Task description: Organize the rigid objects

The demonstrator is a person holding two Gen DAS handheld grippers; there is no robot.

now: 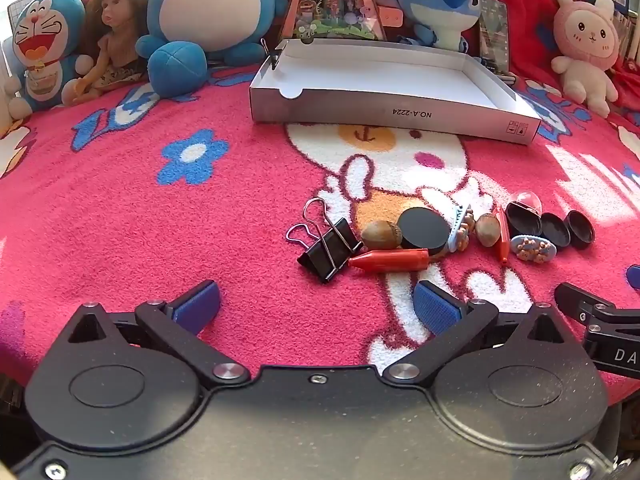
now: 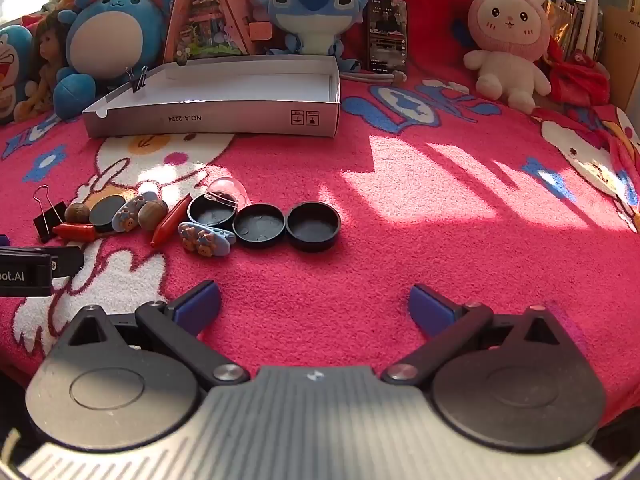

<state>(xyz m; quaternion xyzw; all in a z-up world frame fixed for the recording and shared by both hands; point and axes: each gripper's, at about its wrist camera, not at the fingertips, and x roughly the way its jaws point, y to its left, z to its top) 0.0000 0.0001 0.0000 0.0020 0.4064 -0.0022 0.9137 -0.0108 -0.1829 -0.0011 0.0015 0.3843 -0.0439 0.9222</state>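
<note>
White box [image 1: 400,114] holding nothing but a small clip [image 1: 274,59] on its wall; trinket pile [image 1: 424,232] just ahead of left gripper [image 1: 316,304], left of right gripper [image 2: 314,304], both spread wide, gripping nothing.

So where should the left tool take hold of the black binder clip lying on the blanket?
Grip the binder clip across its black body, coming down from above. The body is the solid, wide part; the wire handles are thin and would likely slip. The left tool is open and near it. A red cone touches one side, so watch that.
</note>
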